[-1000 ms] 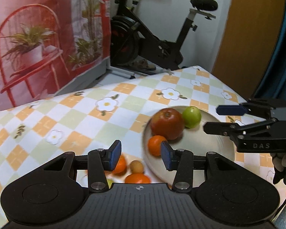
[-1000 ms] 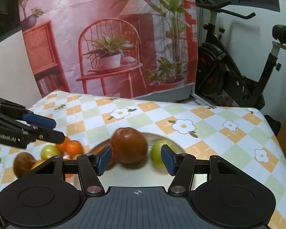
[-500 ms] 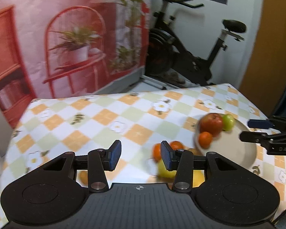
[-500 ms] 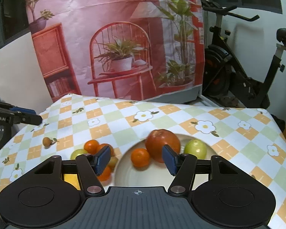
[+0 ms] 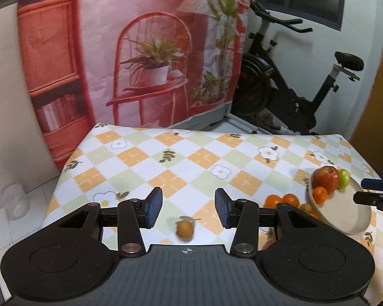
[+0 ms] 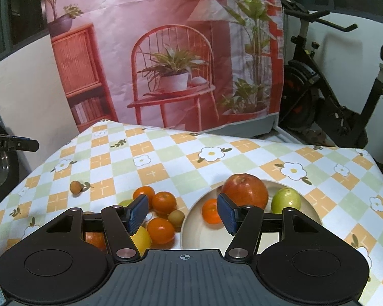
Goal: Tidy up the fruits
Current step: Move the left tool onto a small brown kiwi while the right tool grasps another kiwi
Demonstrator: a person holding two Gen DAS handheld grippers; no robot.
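From the left wrist, the left black two-finger gripper (image 5: pixel 186 207) hangs over the checked flowered tablecloth (image 5: pixel 181 163) with its blue-padded fingers spread and nothing between them. A small round brownish-orange fruit (image 5: pixel 184 228) lies on the cloth just below the gap, nearer the right-hand finger, somewhat blurred. Well off to that gripper's right sits the shallow cream-coloured round plate (image 5: pixel 344 216), holding a large red apple (image 5: pixel 326 179), a small green apple (image 5: pixel 344 178) touching it, and a small orange mandarin (image 5: pixel 320 194) in front. Between the plate and the gripper's right finger two more mandarins (image 5: pixel 282 200) rest on the cloth. The tips of the right black two-finger gripper (image 5: pixel 371 191) reach in at the far right edge, over the plate's rim.

From the right wrist, the right gripper's blue-padded fingers stand apart, pinching nothing. Ahead of its right finger lies the plate, with the red apple beyond that fingertip, the green apple further right, and the mandarin just inside the gap. Around its left finger a cluster of loose mandarins (image 6: pixel 163 202) and a yellow lemon-like fruit (image 6: pixel 141 239) lies on the cloth. The small brownish fruit sits alone, far to the left.
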